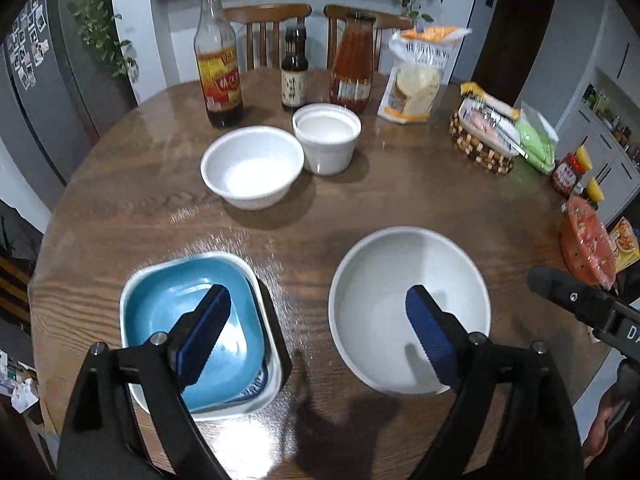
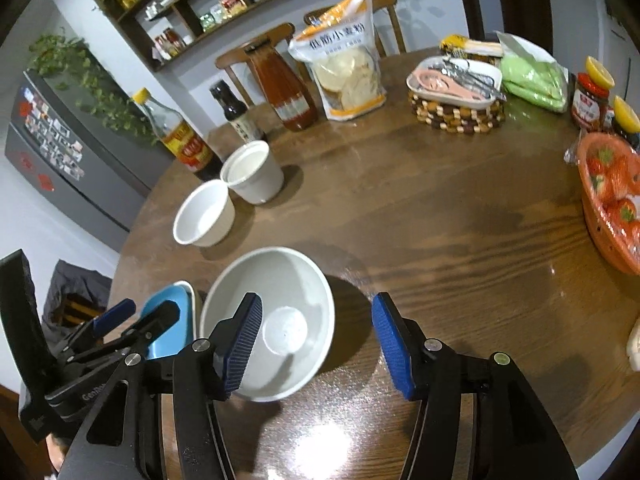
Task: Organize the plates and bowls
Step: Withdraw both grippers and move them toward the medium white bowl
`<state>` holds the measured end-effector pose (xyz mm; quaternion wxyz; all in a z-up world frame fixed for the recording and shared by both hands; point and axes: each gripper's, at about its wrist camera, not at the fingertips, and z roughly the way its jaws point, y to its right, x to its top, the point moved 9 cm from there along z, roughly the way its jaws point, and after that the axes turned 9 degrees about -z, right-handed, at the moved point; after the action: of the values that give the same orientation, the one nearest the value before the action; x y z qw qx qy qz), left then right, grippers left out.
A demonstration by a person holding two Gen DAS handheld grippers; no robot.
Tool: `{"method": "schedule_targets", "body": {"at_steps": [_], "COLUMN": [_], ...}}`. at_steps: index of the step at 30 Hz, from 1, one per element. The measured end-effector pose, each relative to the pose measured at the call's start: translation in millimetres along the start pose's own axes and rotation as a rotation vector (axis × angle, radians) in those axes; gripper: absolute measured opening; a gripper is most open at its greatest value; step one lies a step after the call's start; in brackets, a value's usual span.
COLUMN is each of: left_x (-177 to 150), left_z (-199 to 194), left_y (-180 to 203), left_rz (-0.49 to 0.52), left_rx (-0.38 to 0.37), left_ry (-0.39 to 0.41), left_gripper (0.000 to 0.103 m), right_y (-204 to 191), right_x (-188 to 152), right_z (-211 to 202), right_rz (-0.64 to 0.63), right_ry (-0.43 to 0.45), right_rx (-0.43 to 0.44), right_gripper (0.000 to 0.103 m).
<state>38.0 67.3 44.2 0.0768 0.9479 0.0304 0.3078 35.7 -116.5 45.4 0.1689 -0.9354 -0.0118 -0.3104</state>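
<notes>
Round wooden table (image 1: 400,200) in a kitchen-dining room, seen from above by both wrist cameras. Left gripper (image 1: 318,332): jaws spread wide, nothing between them, raised over the near table edge; one blue pad (image 1: 204,336) lies in line with the blue square dish (image 1: 160,300), the other with the large white bowl (image 1: 380,280). Blue square dish: nested in a white square dish (image 1: 272,376), just left of the large white bowl, all resting on the table. Right gripper (image 2: 318,344): jaws partly open and empty, above the right rim of the large white bowl (image 2: 280,280). Farther back: two smaller white bowls (image 1: 252,166), touching or nearly so. Behind them: three sauce bottles (image 1: 220,72) and a bag of flour (image 1: 416,76). Right side: a woven trivet carrying a tray (image 1: 480,140), a green packet (image 1: 536,140), and a wrapped basket of red fruit (image 2: 612,200).
</notes>
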Motion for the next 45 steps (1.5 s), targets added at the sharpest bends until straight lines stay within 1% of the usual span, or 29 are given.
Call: {"method": "schedule_targets", "body": {"at_steps": [3,7,13,21,26,29,33,38,42,45], "left_x": [13,34,66,102,122,128,131,132,133,133], "left_z": [-12,-25,-43,-70,-84,-87,-78,-57,-34,-10], "left_y": [-1,-8,-15,-13,-11,-11,-16,-26,-36,-50], "left_rz": [0.006,0.008,0.025,0.057,0.092,0.103,0.103,0.097,0.109,0.085], "left_rx": [-0.001,0.023,0.05,0.043,0.035,0.023,0.015,0.019,0.027,0.026], "left_ry": [0.038,0.104,0.17,0.231,0.255,0.249,0.226,0.18,0.154,0.111], "left_gripper": [0.091,0.092,0.092,0.092,0.093,0.093,0.094,0.094,0.094,0.094], "right_y": [-6,-13,-29,-57,-73,-82,-91,-96,-96,-95], "right_x": [8,21,52,87,97,101,103,102,101,100], "right_z": [-5,-12,-23,-36,-39,-39,-31,-13,14,35], "right_rz": [-0.015,-0.036,-0.072,-0.107,-0.134,-0.147,-0.153,-0.144,-0.117,-0.102], "right_ry": [0.013,0.038,0.078,0.126,0.124,0.122,0.102,0.075,0.035,0.001], "right_rx": [0.01,0.011,0.014,0.036,0.042,0.051,0.061,0.063,0.063,0.059], "right_gripper": [0.058,0.058,0.058,0.058,0.058,0.058,0.058,0.058,0.058,0.058]}}
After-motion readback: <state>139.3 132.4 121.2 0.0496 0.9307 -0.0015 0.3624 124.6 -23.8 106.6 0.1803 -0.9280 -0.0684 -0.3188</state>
